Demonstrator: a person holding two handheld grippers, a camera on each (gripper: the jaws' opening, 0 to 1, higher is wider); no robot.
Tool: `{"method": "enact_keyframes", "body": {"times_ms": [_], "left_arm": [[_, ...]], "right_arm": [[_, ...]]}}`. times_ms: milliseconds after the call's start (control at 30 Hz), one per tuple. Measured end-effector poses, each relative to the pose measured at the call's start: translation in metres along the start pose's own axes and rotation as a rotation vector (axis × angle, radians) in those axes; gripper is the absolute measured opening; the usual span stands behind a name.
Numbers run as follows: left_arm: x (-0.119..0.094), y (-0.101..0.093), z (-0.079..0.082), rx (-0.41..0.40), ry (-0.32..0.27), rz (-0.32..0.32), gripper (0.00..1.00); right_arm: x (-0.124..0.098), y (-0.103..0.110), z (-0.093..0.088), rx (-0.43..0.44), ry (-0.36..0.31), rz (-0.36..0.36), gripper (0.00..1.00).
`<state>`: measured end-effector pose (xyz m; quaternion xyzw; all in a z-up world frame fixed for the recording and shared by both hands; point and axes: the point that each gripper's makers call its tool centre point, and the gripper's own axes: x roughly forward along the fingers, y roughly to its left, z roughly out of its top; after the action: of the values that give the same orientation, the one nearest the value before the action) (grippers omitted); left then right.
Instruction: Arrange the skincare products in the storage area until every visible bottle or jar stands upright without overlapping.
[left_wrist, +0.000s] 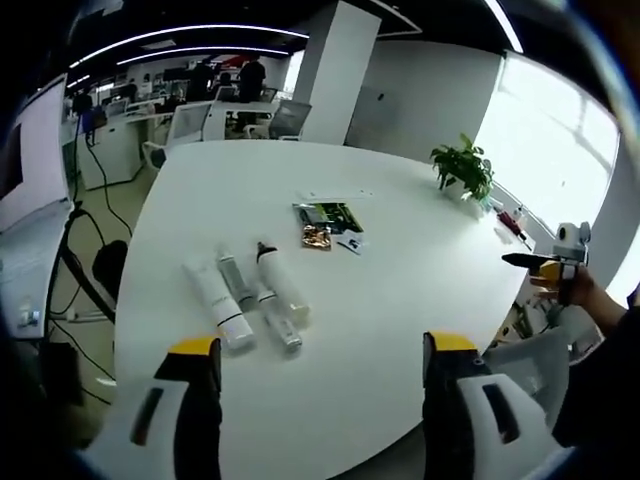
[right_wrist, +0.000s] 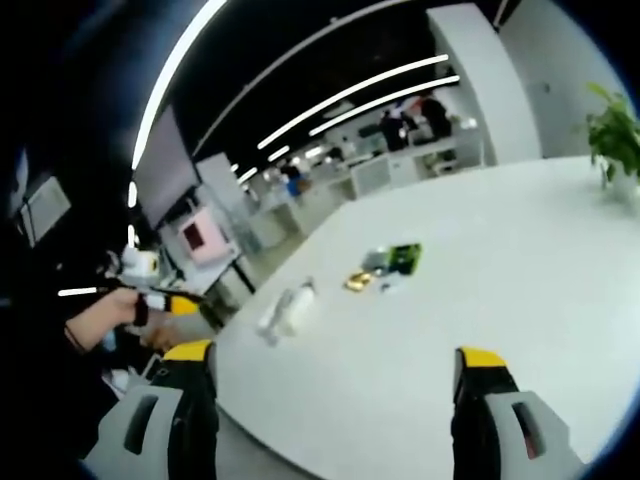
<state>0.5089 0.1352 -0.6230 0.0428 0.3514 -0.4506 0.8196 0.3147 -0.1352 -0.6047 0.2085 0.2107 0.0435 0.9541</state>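
Tubes (left_wrist: 250, 298): four white skincare tubes, all lying flat on the white table (left_wrist: 400, 330), side by side and touching, caps toward the table's near edge. One tube (left_wrist: 278, 283) carries a dark cap at its far end. In the right gripper view the same cluster (right_wrist: 286, 309) sits close to the table's left edge, blurred.

Packets (left_wrist: 328, 225): a small heap of flat items, green, copper and white, beyond the tubes toward the table's middle, apart from them.

Plant (left_wrist: 463, 167): a potted green plant at the table's far right edge, well apart from the tubes.

Left gripper (left_wrist: 320, 365): jaws spread wide, nothing between them, held above the near edge, short of the tubes.

Right gripper (right_wrist: 335, 375): jaws spread wide, nothing held, over bare table to the right of the tubes.

Background: office desks and chairs past the table.
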Motion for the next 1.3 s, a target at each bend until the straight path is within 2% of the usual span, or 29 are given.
{"method": "enact_keyframes", "body": {"times_ms": [367,800,967,1300], "left_arm": [[0.019,0.022,-0.01,-0.025,0.049,0.027,0.7],[0.045,0.044,-0.026,-0.032,0.122,0.068,0.67],[0.05,0.05,-0.029,-0.023,0.134,0.088,0.66],[0.065,0.068,-0.033,-0.023,0.156,0.118,0.59]], "right_arm": [[0.003,-0.006,-0.005,0.018,0.01,-0.009,0.99],[0.009,-0.012,-0.006,0.035,0.025,-0.022,0.98],[0.01,-0.012,-0.006,0.04,0.025,-0.022,0.98],[0.01,-0.017,-0.004,0.048,0.023,-0.038,0.98]]}}
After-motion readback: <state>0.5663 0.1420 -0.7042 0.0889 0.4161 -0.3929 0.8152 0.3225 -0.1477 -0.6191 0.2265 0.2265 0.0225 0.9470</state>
